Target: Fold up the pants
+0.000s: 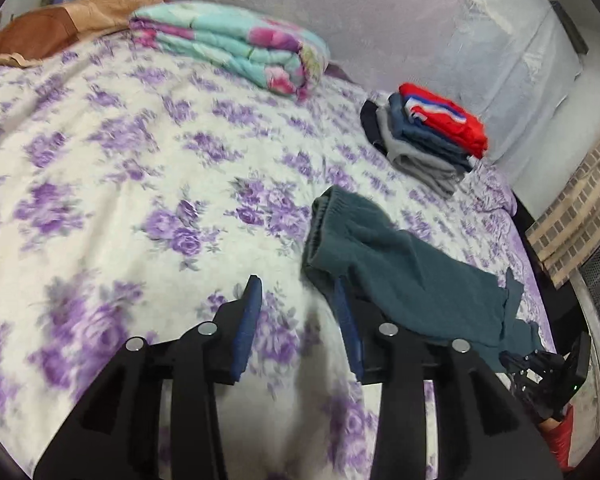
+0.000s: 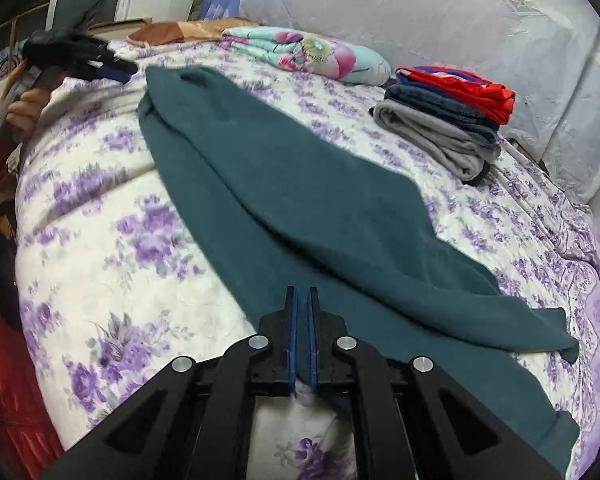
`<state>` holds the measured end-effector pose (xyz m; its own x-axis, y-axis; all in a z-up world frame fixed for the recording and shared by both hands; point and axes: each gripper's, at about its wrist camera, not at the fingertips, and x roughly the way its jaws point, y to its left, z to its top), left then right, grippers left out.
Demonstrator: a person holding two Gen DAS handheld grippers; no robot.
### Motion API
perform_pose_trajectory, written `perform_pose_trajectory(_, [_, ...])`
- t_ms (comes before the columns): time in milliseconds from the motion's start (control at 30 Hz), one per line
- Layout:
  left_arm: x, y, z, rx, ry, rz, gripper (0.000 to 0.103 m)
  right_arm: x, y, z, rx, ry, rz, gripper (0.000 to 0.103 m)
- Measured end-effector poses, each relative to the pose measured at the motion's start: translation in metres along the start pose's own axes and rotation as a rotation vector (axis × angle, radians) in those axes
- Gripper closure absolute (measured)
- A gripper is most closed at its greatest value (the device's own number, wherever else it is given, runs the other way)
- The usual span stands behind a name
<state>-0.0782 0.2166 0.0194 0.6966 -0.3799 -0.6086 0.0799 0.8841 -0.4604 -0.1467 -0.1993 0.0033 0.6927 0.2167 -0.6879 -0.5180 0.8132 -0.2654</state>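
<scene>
Dark teal pants lie lengthwise on the flowered bedsheet, with the waistband at the far end. My left gripper is open just left of the waistband; only bedsheet shows between its blue pads, and its right pad brushes the pants' edge. In the right wrist view the left gripper hovers by the waistband, held by a hand. My right gripper is shut at the near edge of the pants legs, pinching the cloth at its tips. The left wrist view shows the right gripper at the leg ends.
A stack of folded clothes with a red piece on top sits at the far right of the bed. A folded floral quilt and a brown pillow lie along the far side. The bed's right edge drops off near the pants.
</scene>
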Motion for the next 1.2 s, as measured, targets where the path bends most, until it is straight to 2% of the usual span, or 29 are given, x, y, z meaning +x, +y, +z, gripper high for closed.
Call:
perform_pose_trajectory(67, [-0.011,-0.011,-0.001,0.029,-0.021,-0.034,0.063,-0.009,-0.007,0.008,0.046,-0.047,0.034,0.097])
perform_pose_trajectory(100, [-0.012,-0.019,0.0,0.047,-0.026,-0.05,0.054,-0.009,-0.009,0.014,0.051,-0.059,0.029,0.095])
perform_pose_trajectory(133, [-0.011,-0.028,0.002,0.066,-0.027,-0.061,0.05,-0.009,-0.01,0.017,0.043,-0.063,0.01,0.092])
perform_pose_trajectory(167, [-0.007,-0.04,0.004,0.091,-0.024,-0.068,0.046,-0.008,-0.012,0.02,0.033,-0.066,-0.012,0.085])
perform_pose_trajectory(200, [0.0,-0.051,0.006,0.116,-0.015,-0.073,0.046,-0.007,-0.014,0.021,0.035,-0.068,-0.016,0.081])
perform_pose_trajectory(300, [0.024,-0.078,0.005,0.182,0.025,-0.075,0.046,-0.004,-0.017,0.019,0.038,-0.056,-0.018,0.081])
perform_pose_trajectory(367, [0.049,-0.088,0.001,0.212,0.078,-0.074,0.045,-0.001,-0.014,0.018,-0.008,-0.043,-0.033,0.08])
perform_pose_trajectory(433, [0.08,-0.085,-0.005,0.193,0.144,-0.061,0.045,0.003,-0.009,0.02,-0.062,-0.032,-0.045,0.076])
perform_pose_trajectory(500, [0.093,-0.077,-0.01,0.156,0.182,-0.057,0.045,0.011,-0.003,0.024,-0.12,-0.014,-0.04,0.069])
perform_pose_trajectory(533, [0.091,-0.075,-0.009,0.144,0.176,-0.075,0.045,0.014,0.0,0.025,-0.147,-0.006,-0.043,0.069])
perform_pose_trajectory(567, [0.086,-0.074,-0.008,0.145,0.162,-0.1,0.039,0.02,0.003,0.025,-0.181,0.005,-0.054,0.069])
perform_pose_trajectory(633, [0.086,-0.072,-0.009,0.132,0.167,-0.118,0.036,0.032,0.006,0.026,-0.229,0.036,-0.064,0.071])
perform_pose_trajectory(667, [0.088,-0.073,-0.01,0.134,0.171,-0.114,0.036,0.035,0.007,0.026,-0.234,0.042,-0.061,0.079])
perform_pose_trajectory(700, [0.088,-0.074,-0.01,0.139,0.17,-0.108,0.036,0.036,0.008,0.025,-0.233,0.043,-0.061,0.1])
perform_pose_trajectory(867, [0.082,-0.082,-0.015,0.189,0.162,-0.075,0.036,-0.004,0.01,0.02,-0.188,-0.034,-0.076,0.1])
perform_pose_trajectory(933, [0.078,-0.084,-0.02,0.208,0.166,-0.073,0.037,-0.016,0.013,0.01,-0.16,-0.023,-0.049,0.1])
perform_pose_trajectory(1033, [0.073,-0.084,-0.031,0.24,0.178,-0.053,0.037,-0.008,0.022,-0.01,-0.146,0.031,-0.021,0.1])
perform_pose_trajectory(1133, [0.068,-0.087,-0.039,0.275,0.176,-0.018,0.036,-0.002,0.025,-0.018,-0.132,0.041,-0.037,0.098])
perform_pose_trajectory(1167, [0.066,-0.088,-0.041,0.281,0.177,-0.008,0.036,-0.006,0.021,-0.015,-0.107,0.035,-0.024,0.092])
perform_pose_trajectory(1200, [0.064,-0.088,-0.042,0.284,0.177,-0.002,0.036,-0.015,0.01,-0.011,-0.036,0.008,0.034,0.08])
